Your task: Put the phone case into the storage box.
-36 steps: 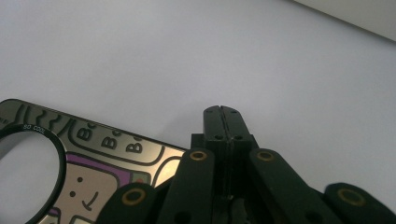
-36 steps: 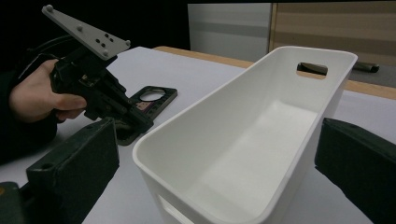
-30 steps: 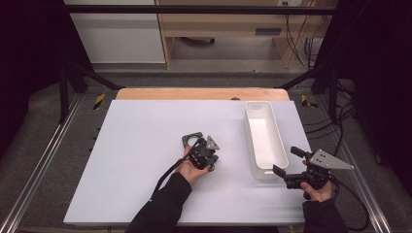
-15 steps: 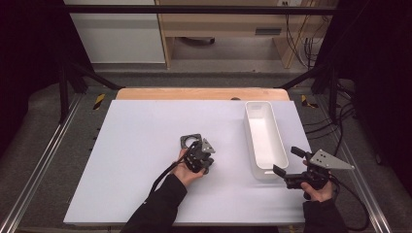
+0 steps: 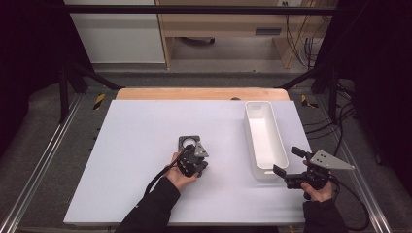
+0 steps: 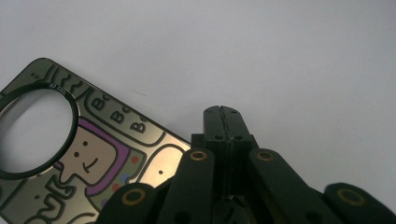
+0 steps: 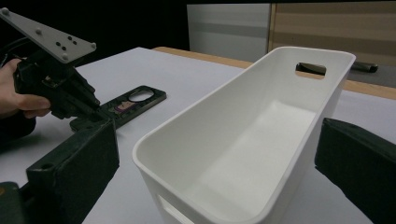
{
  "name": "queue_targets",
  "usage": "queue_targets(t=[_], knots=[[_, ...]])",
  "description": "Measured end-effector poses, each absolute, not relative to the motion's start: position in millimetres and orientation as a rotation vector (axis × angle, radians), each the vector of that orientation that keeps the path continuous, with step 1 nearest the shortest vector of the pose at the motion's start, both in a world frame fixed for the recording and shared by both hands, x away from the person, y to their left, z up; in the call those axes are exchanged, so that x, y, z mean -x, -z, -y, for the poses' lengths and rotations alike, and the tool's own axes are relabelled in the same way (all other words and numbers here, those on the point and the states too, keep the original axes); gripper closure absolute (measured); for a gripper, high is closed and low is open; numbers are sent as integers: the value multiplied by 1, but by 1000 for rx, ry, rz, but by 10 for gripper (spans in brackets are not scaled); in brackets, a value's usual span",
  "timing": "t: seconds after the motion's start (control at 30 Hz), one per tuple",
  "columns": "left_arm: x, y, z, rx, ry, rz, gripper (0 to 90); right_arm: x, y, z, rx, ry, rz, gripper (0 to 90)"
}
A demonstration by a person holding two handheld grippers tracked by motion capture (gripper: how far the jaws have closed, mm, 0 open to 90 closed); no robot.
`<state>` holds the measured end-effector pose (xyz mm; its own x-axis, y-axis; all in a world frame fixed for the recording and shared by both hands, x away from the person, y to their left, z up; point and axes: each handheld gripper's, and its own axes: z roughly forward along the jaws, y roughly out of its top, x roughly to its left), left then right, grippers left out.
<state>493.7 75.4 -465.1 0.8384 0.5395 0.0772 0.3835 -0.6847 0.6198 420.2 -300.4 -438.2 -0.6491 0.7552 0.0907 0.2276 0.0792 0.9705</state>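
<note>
My left gripper [image 6: 222, 112] is clenched, its tips at the edge of the phone case [image 6: 88, 154], which lies flat on the table [image 5: 121, 145] left of the bin [image 5: 265, 138]. To lift the case I should part the jaws and straddle one edge. My right gripper [image 5: 289, 165] waits released astride the bin's near end. Since a second ago, my left hand has slid slightly nearer.

Dark cartoon-printed phone case [image 6: 88, 154], flat, mid-table
</note>
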Motion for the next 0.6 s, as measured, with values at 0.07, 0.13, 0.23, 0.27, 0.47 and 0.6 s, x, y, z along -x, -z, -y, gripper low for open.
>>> queue_targets(t=[0.07, 0.13, 0.23, 0.27, 0.47, 0.6], knots=[[-492, 464, -78, -2404, -338, -668, 893, -420, 438, 300, -970, -1598, -1926, 3], [-490, 463, -80, -2402, -343, -668, 892, -420, 438, 300, -968, -1597, -1925, 3], [-488, 461, -85, -2396, -349, -670, 893, -420, 438, 301, -970, -1600, -1924, 3], [-488, 461, -86, -2390, -346, -675, 892, -420, 438, 300, -969, -1600, -1924, 3], [-489, 465, -84, -2365, -326, -658, 892, -421, 439, 299, -969, -1597, -1927, 3], [-488, 469, -79, -2387, -318, -646, 892, -420, 438, 300, -966, -1598, -1925, 3]])
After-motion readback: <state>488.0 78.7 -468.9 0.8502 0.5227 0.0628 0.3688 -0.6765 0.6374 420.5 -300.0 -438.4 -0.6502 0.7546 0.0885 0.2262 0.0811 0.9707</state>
